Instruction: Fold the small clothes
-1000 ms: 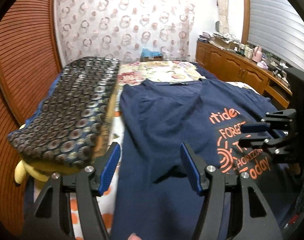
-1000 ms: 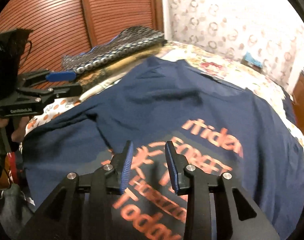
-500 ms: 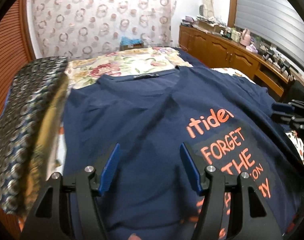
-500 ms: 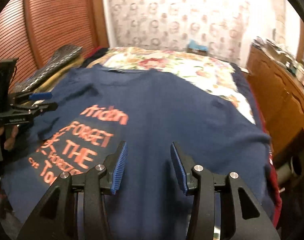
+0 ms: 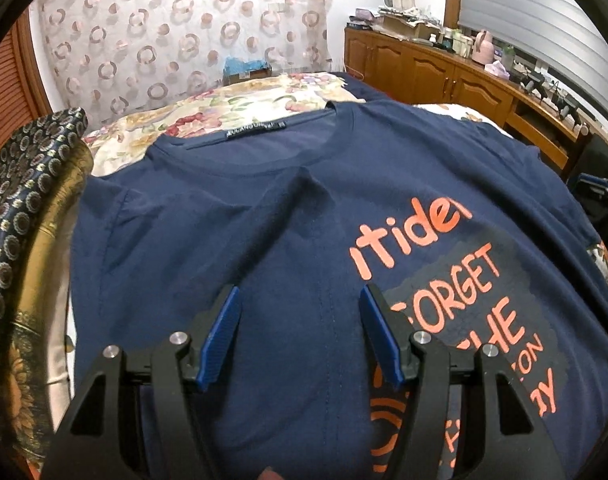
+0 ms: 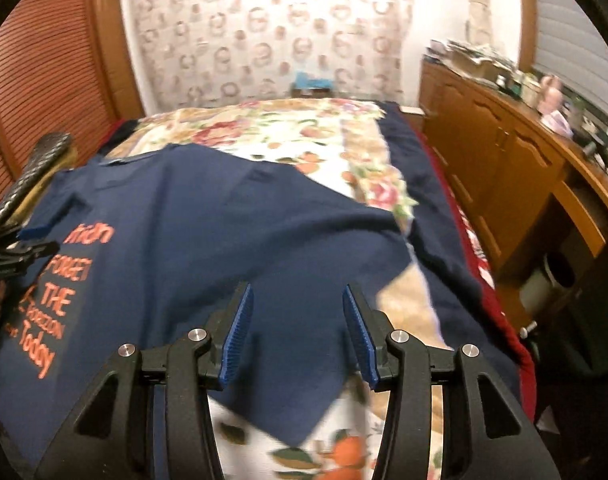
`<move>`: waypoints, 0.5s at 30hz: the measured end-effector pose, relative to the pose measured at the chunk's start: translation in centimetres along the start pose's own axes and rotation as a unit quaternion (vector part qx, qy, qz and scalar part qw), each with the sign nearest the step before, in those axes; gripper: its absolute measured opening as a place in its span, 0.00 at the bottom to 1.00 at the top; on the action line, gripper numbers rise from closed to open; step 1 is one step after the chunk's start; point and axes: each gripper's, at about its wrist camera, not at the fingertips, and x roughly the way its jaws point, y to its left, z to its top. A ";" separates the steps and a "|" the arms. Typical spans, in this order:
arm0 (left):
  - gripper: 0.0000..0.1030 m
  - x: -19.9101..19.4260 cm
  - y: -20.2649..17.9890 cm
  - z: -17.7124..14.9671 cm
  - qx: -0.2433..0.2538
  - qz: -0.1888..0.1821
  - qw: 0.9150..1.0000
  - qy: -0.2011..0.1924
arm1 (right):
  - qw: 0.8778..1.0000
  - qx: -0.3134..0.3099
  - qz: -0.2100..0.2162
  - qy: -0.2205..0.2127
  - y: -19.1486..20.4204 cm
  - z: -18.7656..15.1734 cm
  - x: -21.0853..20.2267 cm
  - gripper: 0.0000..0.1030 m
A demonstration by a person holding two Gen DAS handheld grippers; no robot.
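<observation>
My right gripper (image 6: 297, 330), jaws parted and empty, hangs over the near right sleeve of the navy printed cotton T-shirt (image 6: 208, 240) lying collar-far on the floral bedspread (image 6: 304, 136); my left gripper (image 5: 300, 334), wide open, hovers mid-chest.

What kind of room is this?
Most likely a home bedroom: a navy T-shirt lies on a bed with a floral bedspread, beside a cluttered wooden sideboard and a curtained wall.

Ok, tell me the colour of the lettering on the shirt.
Orange lettering on the navy shirt, clearest in the left wrist view.
</observation>
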 end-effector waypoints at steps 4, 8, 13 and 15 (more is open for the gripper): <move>0.60 -0.1 0.2 0.1 -0.003 -0.004 1.000 0.001 | 1.000 0.020 -0.011 0.009 -1.4 -0.2 0.4 0.46; 0.60 -0.1 0.3 0.1 -0.002 -0.004 1.000 0.001 | 0.999 0.039 -0.008 0.024 -2.4 -0.5 1.5 0.46; 0.61 -0.1 0.2 0.2 -0.003 -0.006 1.000 0.001 | 0.997 0.064 0.005 0.040 -3.4 -0.7 2.4 0.46; 0.62 0.0 0.1 0.2 -0.002 -0.006 1.000 0.002 | 0.996 0.070 0.010 0.045 -3.5 -0.7 2.5 0.46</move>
